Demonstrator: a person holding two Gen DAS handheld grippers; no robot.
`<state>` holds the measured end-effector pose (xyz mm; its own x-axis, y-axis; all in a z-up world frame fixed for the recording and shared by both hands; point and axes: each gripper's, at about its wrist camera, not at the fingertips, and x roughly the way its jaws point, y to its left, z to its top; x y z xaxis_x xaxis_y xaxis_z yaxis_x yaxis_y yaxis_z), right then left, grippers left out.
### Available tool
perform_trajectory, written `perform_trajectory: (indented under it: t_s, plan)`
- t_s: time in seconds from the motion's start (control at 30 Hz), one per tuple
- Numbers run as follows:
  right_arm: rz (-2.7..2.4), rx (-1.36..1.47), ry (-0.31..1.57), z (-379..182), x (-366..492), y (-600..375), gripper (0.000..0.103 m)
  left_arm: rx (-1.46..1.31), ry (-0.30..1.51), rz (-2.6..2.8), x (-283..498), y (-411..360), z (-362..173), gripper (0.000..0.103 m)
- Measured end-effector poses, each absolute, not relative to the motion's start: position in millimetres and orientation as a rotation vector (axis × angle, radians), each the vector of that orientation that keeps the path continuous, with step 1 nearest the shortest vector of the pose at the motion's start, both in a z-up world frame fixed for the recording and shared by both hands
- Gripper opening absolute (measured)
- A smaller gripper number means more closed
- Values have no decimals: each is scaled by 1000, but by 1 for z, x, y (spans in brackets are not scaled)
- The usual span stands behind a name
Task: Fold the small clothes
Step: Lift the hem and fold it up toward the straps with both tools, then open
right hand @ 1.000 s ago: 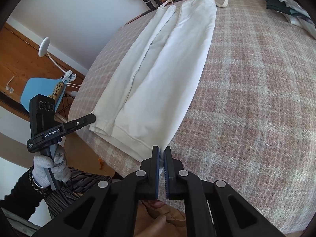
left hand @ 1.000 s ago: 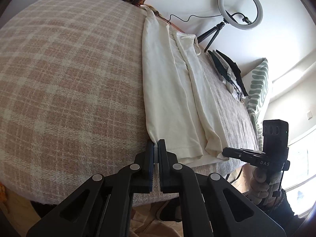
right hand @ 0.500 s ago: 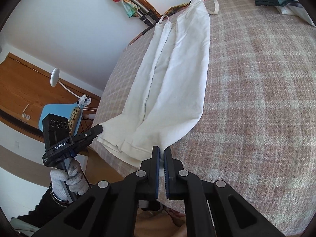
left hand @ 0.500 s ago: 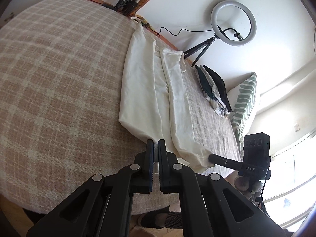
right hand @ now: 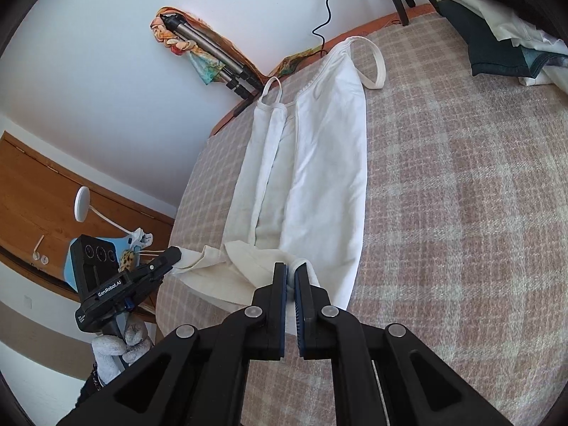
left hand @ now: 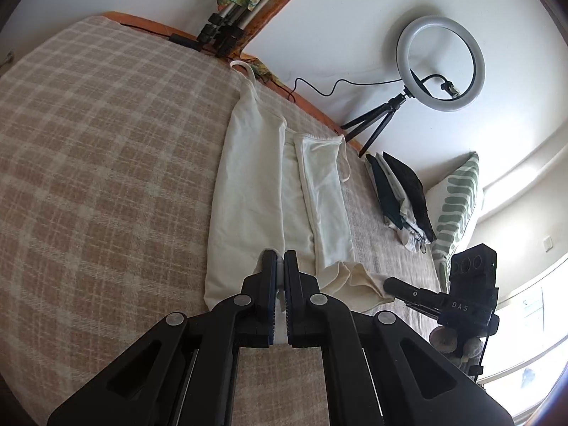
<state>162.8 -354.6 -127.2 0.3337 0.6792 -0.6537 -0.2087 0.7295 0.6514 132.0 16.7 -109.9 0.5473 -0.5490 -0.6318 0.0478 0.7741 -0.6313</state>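
Cream garment: strappy tank top (left hand: 255, 191) (right hand: 319, 163), lying lengthwise on the plaid blanket (left hand: 99, 163) (right hand: 461, 184), both long sides folded inward, straps toward the wall.
Hem: lifted off the blanket at both near corners, slack and creased between them.
Left gripper (left hand: 279, 273) (right hand: 174, 257): fingers pressed together on one hem corner.
Right gripper (right hand: 290, 278) (left hand: 388, 284): fingers pressed together on the other hem corner.
Folded clothes stack (left hand: 401, 198) (right hand: 504, 35): dark and white items, on the blanket well apart from the tank top.
Striped pillow (left hand: 458, 206): just beside the stack.
Ring light (left hand: 440, 64): on a tripod, at the wall.
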Motion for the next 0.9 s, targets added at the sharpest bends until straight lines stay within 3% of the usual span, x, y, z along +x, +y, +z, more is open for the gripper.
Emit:
perform_trajectory:
  t_s: [0.33, 0.43, 0.47, 0.53, 0.7, 0.9]
  plan:
    - [540, 507, 1144, -152, 198, -343, 3, -564, 967, -337, 160, 13, -131, 3]
    - [533, 472, 1130, -147, 198, -344, 12, -534, 948, -315, 159, 15, -121, 8]
    - [516, 438, 1112, -142, 198, -345, 25, -523, 932, -302, 156, 17, -114, 11]
    - [486, 385, 1052, -126, 190, -347, 31, -500, 885, -299, 147, 20, -101, 11]
    - [608, 267, 984, -103, 165, -330, 22, -419, 853, -383, 129, 7, -91, 11]
    - [614, 175, 1061, -129, 167, -301, 22, -367, 1006, -421, 139, -17, -126, 11]
